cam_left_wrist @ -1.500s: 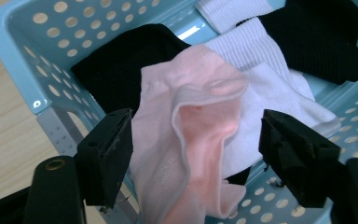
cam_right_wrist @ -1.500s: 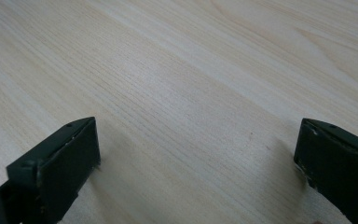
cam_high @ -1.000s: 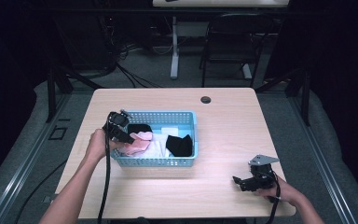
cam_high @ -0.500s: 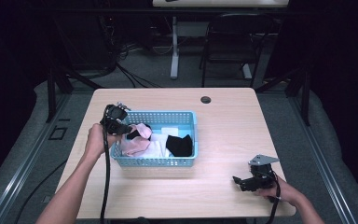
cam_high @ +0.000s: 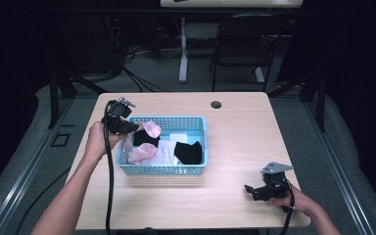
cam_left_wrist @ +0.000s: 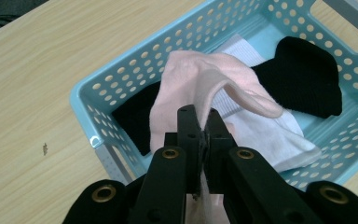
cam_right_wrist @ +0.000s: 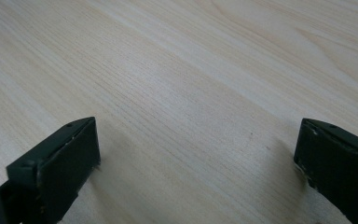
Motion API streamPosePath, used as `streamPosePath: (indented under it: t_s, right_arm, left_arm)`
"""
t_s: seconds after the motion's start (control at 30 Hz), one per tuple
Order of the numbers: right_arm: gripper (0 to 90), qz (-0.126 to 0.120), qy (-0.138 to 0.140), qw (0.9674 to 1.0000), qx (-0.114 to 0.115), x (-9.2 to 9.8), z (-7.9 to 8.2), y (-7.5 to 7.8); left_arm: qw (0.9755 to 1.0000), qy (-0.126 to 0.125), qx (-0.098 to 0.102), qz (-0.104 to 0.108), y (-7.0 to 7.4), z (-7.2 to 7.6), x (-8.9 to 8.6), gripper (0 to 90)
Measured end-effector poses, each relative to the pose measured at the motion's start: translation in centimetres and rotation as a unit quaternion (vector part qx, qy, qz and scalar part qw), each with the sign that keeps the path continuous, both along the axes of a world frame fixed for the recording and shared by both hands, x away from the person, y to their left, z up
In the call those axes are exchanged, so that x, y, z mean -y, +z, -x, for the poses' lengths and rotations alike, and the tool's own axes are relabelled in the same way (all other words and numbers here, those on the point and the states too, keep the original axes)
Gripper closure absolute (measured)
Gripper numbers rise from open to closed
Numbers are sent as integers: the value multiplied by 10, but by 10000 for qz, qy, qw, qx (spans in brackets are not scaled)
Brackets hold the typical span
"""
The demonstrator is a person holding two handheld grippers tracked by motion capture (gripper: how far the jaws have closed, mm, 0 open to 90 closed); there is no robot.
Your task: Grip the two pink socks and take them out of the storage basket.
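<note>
Soft pink cloth sock (cam_left_wrist: 200,84), perforated glossy plastic basket (cam_left_wrist: 121,74), matt wood-grain table (cam_right_wrist: 191,84).

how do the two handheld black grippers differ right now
The left gripper is shut on the pale pink sock, lifting it over the light blue perforated plastic basket. The right gripper has jaws wide open, nothing between them, low over the bare wooden table. Both are black, two-jawed and hand-held.

The right gripper (cam_right_wrist: 198,154) hangs low over a pale wooden table (cam_right_wrist: 191,70), its two black jaws spread wide at the lower left and lower right corners. Nothing sits between them but bare wood, its grain running diagonally across the surface toward the far edge.
</note>
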State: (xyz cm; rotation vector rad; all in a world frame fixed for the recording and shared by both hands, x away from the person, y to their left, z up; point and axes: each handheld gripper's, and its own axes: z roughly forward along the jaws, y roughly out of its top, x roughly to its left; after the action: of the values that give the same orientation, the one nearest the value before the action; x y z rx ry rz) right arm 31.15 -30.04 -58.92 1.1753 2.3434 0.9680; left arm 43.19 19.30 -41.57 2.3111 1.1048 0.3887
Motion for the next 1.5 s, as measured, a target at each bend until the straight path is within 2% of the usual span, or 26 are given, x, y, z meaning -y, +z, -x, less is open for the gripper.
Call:
streamPosePath:
  t_s: [0.17, 0.2, 0.4, 0.43, 0.5, 0.6, 0.63, 0.67, 0.83, 0.87, 0.93, 0.97, 1.07, 1.3, 1.33, 1.37, 1.47, 1.5]
  right_arm:
    - [0, 0, -2, 10000, -5, 0, 0, 0]
    - [0, 1, -3, 10000, -8, 0, 0, 0]
    - [0, 1, -2, 10000, -8, 0, 0, 0]
    - [0, -1, 1, 10000, -1, 0, 0, 0]
    - [0, 1, -2, 10000, -6, 0, 0, 0]
    - [0, 1, -2, 10000, -8, 0, 0, 0]
    - [0, 1, -2, 10000, -8, 0, 0, 0]
    - [0, 1, -2, 10000, -7, 0, 0, 0]
    - [0, 1, -2, 10000, -7, 0, 0, 0]
    - [0, 0, -1, 10000, -6, 0, 0, 0]
    - [0, 1, -3, 10000, -8, 0, 0, 0]
    - [0, 0, 0, 10000, -9, 0, 0, 0]
    - [0, -1, 3, 10000, -7, 0, 0, 0]
    - [0, 0, 1, 10000, -8, 0, 0, 0]
    - [0, 2, 1, 10000, -6, 0, 0, 0]
    - [0, 2, 1, 10000, -6, 0, 0, 0]
    - [0, 1, 0, 10000, -6, 0, 0, 0]
    - [0, 1, 0, 10000, -6, 0, 0, 0]
  left_arm:
    - [9999, 83, 105, 84, 9, 4, -10, 885]
    - [9997, 137, 150, 160, 14, 5, -17, 885]
    - [9988, 315, 286, 247, 27, 10, -36, 885]
    - [9984, 366, 336, 276, 31, 13, -44, 885]
    - [9980, 415, 371, 291, 32, 14, -49, 885]
    - [9968, 600, 414, 326, 35, 18, -70, 885]
    - [9968, 600, 414, 326, 35, 18, -70, 885]
    - [9958, 723, 434, 356, 34, 21, -80, 885]
    - [9937, 966, 400, 412, 30, 27, -104, 885]
    - [9927, 1044, 414, 434, 29, 28, -108, 885]
    - [9924, 1085, 411, 420, 27, 29, -113, 885]
    - [9915, 1164, 383, 446, 24, 31, -122, 885]
    - [9903, 1275, 289, 477, 17, 32, -132, 885]
    - [9879, 1470, 116, 486, -1, 33, -146, 885]
    - [9877, 1496, 46, 458, -8, 33, -150, 885]
    - [9877, 1496, 46, 458, -8, 33, -150, 885]
    - [9861, 1600, -115, 435, -23, 34, -157, 885]
    - [9861, 1600, -115, 435, -23, 34, -157, 885]
